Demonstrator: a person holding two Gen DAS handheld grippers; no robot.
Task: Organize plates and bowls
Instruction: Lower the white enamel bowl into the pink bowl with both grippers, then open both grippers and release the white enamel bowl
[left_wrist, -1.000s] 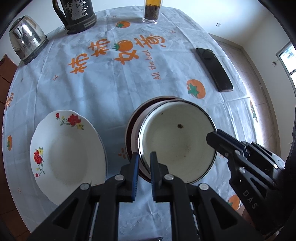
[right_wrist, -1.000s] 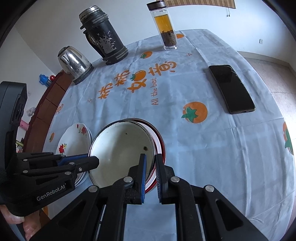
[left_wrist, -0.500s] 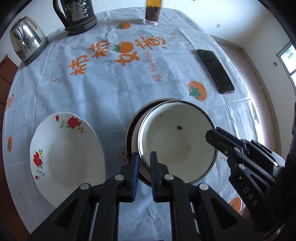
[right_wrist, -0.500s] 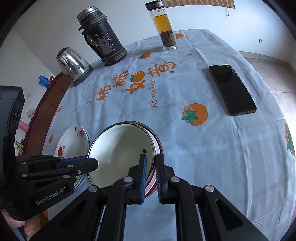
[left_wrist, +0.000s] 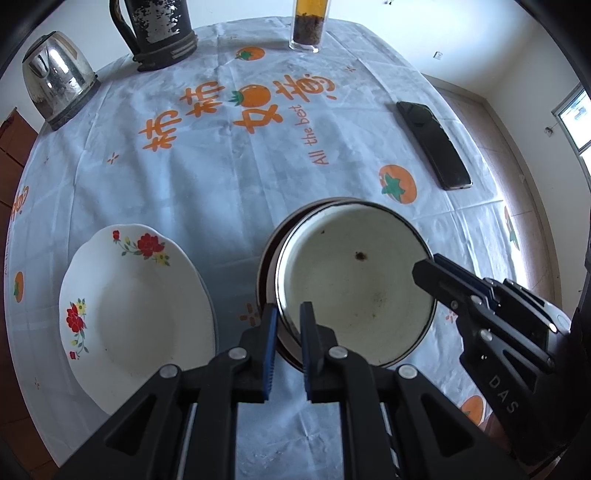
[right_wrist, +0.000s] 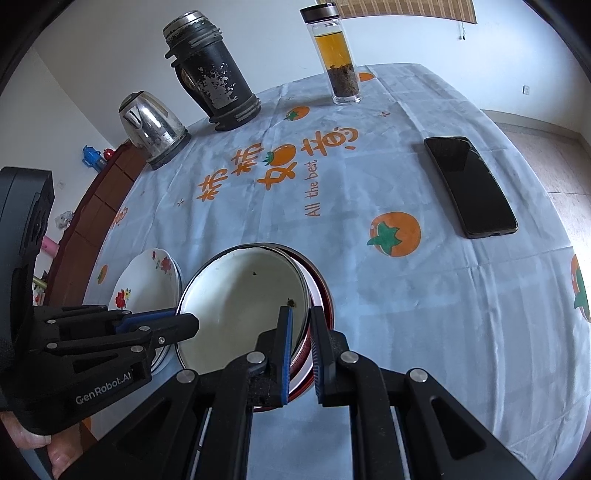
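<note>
A white enamel bowl with a dark rim sits inside a red-rimmed bowl near the table's front. My left gripper is shut on the white bowl's left rim. My right gripper is shut on its right rim; the bowl and the red bowl beneath show there too. A white flowered plate lies to the left, apart from the bowls, and shows in the right wrist view. The left gripper and the right gripper each appear in the other view.
A steel kettle, a black thermos and a glass tea bottle stand at the table's far edge. A black phone lies at the right. The tablecloth is pale blue with orange prints.
Both grippers keep their hold on the white bowl's rim. The bowl has shifted slightly toward me, settling lower in the red bowl.
</note>
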